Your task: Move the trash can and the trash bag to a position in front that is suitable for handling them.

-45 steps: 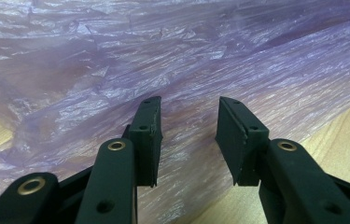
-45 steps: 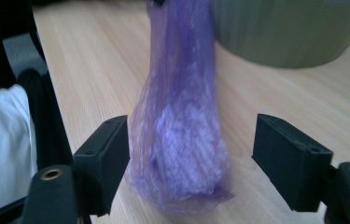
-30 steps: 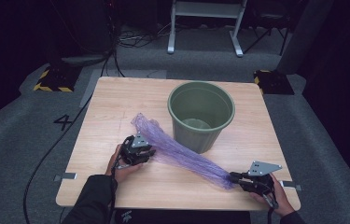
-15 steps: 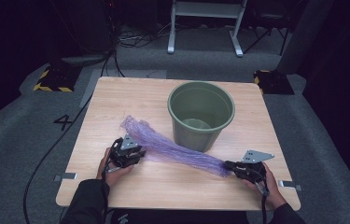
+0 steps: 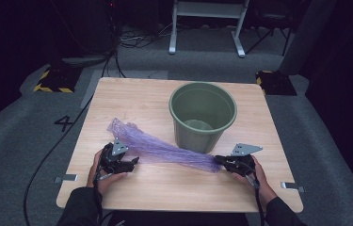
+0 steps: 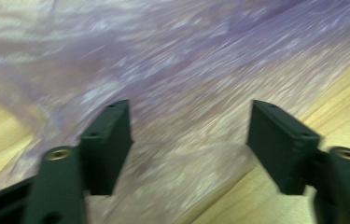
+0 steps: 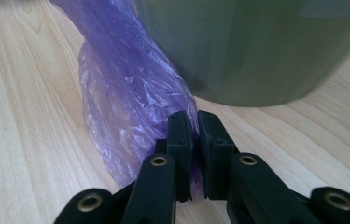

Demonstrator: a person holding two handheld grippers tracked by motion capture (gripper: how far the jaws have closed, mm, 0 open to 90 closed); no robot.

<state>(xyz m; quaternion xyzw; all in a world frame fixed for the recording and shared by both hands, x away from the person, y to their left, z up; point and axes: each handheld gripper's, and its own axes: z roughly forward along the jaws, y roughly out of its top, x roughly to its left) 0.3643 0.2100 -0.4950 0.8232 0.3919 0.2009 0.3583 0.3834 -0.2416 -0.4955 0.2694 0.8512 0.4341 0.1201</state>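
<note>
Stretching across the table, a purple bag lies in a long twisted strand from near the left gripper to the right gripper, passing just in front of a green bucket. At the bag's right end, the right gripper is clamped on the gathered plastic, its jaws nearly together with a pinch of purple film between them; in the right gripper view the bag runs away from the gripper and past the bucket's wall. At the wider, flattened left end, the left gripper's jaws have just been opening and stand well apart. In the left gripper view the bag spreads on the wood between and beyond the jaws, with neither pad pressing on it. Both hands rest low at the table's near edge, the bucket standing upright behind the strand.
</note>
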